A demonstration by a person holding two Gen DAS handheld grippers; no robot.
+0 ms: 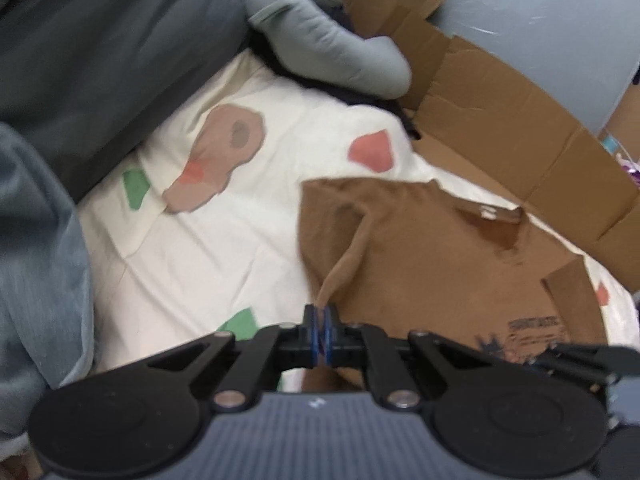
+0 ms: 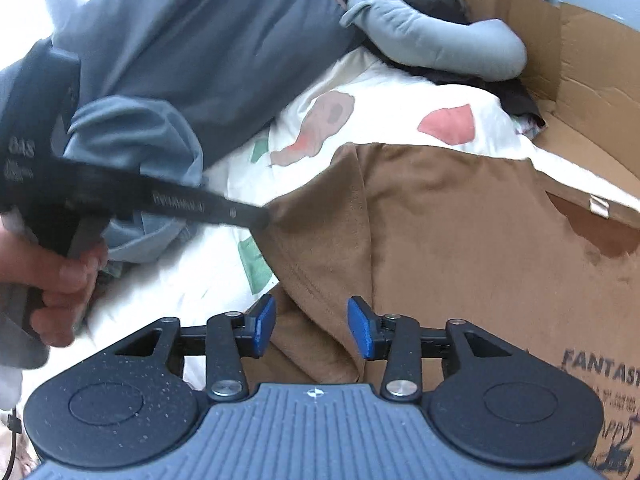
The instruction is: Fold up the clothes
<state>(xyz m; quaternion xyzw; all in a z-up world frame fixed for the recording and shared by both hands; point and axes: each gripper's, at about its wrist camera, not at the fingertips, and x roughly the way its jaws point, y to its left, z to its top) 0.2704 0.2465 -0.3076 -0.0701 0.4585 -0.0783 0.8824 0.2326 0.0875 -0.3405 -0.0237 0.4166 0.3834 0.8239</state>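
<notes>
A brown T-shirt [image 1: 432, 256] with dark print lies spread on a white patterned bedsheet [image 1: 192, 248]. My left gripper [image 1: 322, 320] is shut on a pinched-up ridge of the shirt's left sleeve, and the cloth rises in a taut fold from its blue pads. In the right wrist view the same brown T-shirt [image 2: 472, 248] fills the right half. There the left gripper [image 2: 260, 216] comes in from the left and grips the sleeve edge. My right gripper [image 2: 311, 328] is open, its blue pads [image 2: 264, 322] standing over the sleeve's hem, with cloth between them.
A dark grey pillow [image 1: 104, 60] and blue-grey blanket [image 1: 36, 260] lie at the left. A grey curved cushion [image 1: 328, 40] rests at the back. Cardboard boxes [image 1: 520, 120] line the right side. A hand [image 2: 52, 280] holds the left gripper's handle.
</notes>
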